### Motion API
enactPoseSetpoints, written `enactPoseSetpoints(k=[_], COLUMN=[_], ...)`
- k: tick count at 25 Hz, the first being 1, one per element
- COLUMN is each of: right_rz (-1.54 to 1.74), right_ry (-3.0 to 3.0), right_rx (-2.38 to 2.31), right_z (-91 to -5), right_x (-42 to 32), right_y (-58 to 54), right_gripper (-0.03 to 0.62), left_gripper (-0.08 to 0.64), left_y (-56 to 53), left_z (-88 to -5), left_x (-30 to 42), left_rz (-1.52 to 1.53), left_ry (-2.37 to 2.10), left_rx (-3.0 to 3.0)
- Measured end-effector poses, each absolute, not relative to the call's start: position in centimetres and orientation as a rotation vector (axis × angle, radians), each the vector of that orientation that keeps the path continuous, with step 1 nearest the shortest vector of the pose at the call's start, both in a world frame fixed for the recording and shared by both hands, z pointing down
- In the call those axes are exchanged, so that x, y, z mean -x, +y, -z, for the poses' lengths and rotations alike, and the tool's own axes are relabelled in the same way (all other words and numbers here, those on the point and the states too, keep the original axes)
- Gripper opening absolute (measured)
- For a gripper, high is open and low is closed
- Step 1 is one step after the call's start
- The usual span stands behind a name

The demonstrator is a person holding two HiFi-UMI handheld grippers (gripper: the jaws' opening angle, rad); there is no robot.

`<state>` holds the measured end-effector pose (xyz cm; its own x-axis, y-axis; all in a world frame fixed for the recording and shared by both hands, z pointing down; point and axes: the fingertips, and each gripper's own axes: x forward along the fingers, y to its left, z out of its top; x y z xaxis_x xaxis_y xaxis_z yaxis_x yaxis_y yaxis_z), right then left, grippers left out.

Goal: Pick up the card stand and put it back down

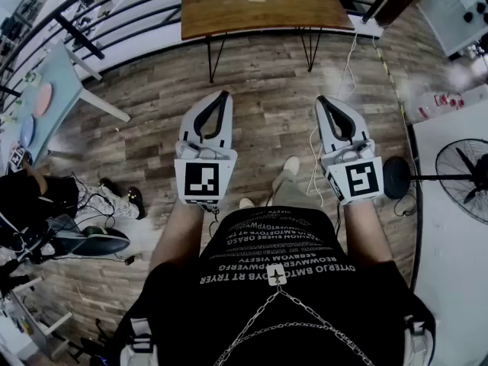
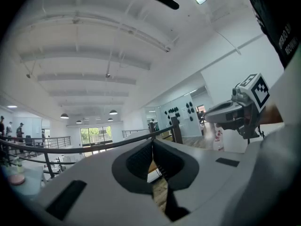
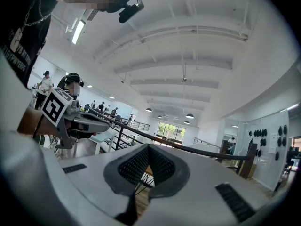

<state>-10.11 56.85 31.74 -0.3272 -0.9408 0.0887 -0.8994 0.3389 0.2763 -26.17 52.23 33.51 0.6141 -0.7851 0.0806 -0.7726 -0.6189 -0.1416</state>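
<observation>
Reaching the desk [image 1: 293, 8] ahead seemed the first need; left gripper [image 1: 223, 97] and right gripper [image 1: 327, 102] sat closed, empty.

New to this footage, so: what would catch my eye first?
The left gripper and the right gripper, both white, are held level over the wood floor, shut and empty. Ahead stands a wooden table, and a black fan sits at the right edge.
</observation>
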Motion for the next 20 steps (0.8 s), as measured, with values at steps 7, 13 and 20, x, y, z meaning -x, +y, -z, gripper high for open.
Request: enactPoseSetpoints(k=[7, 13, 20], right_rz=[0.263, 0.23, 0.22], right_ry=[-2.4, -2.464, -2.496], right_rx=[-1.672, -1.692, -1.643], right_z=[-34.6, -34.0, -33.5], right_x=[7.2, 3.6, -0.2], right_y=[53.5, 48.9, 44.7], right_gripper=[0.003, 0.003, 0.003], left_gripper=[0.028, 0.028, 0.028], left_y=[49.2, 44.5, 39.9], left_z=[-35.0, -35.2, -34.6], left_x=[22.7, 20.5, 17.2], left_rz=[0.181, 0.167, 0.167], left_ry=[1.283, 1.346, 1.411], left_rx=[2.678, 2.675, 2.668])
